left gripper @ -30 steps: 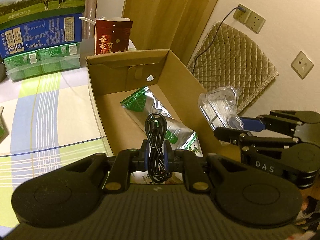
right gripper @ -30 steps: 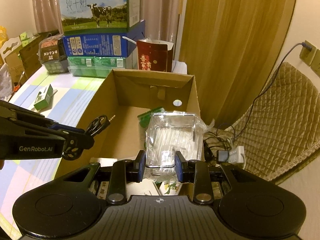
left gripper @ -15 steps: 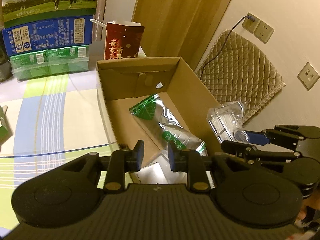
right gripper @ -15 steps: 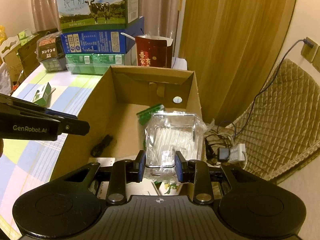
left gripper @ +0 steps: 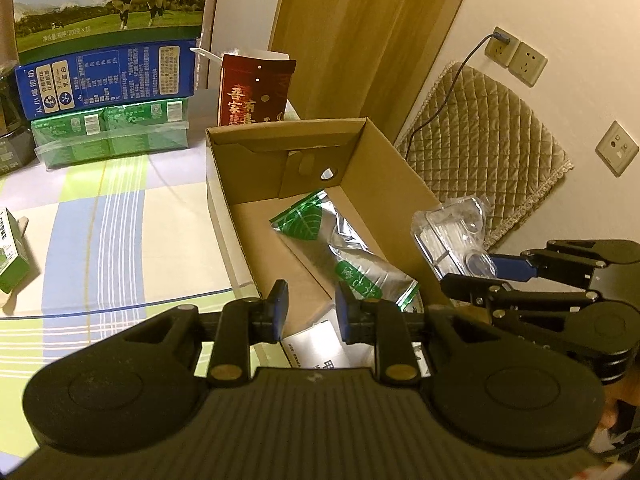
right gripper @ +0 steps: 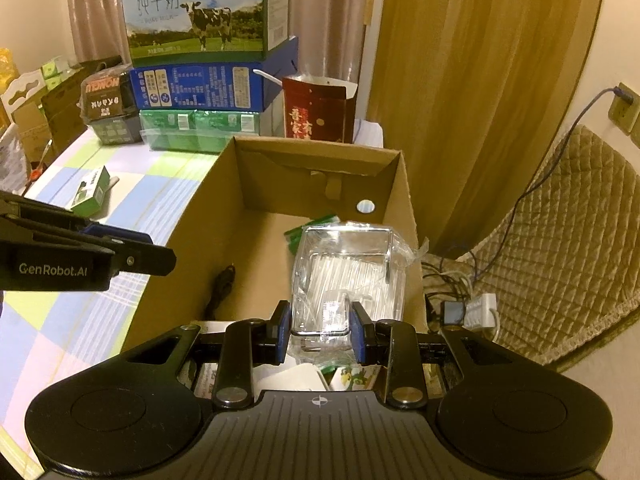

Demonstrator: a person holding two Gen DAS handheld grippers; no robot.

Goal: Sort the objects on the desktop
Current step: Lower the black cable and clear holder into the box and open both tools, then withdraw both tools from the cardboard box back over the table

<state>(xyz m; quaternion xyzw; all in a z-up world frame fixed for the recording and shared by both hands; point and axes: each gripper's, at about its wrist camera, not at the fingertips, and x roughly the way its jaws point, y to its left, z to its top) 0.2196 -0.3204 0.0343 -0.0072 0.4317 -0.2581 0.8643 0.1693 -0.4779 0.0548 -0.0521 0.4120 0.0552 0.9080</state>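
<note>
An open cardboard box [left gripper: 384, 168] [right gripper: 188, 220] stands on the checked tablecloth. Inside lie a green and silver foil pouch [left gripper: 344, 248], a black coiled cable [right gripper: 222, 284] and white packets at the near end. My left gripper [left gripper: 308, 308] is open and empty above the box's near left edge; it also shows in the right wrist view [right gripper: 160, 254]. My right gripper [right gripper: 320, 328] is shut on a clear plastic box [right gripper: 348, 276] wrapped in film, held above the box's right side; the clear box also shows in the left wrist view [left gripper: 452, 232].
Stacked milk cartons [right gripper: 200, 12], green packs [left gripper: 108, 136] and a dark red carton [left gripper: 256, 92] stand behind the box. A small green box [right gripper: 90, 192] lies on the cloth at left. A quilted cushion [right gripper: 568, 240], wall sockets and a power strip [right gripper: 476, 308] are at right.
My left gripper opened and let go of the black cable, which now lies in the cardboard box, then drew back to the left. My right gripper kept its hold on the clear box.
</note>
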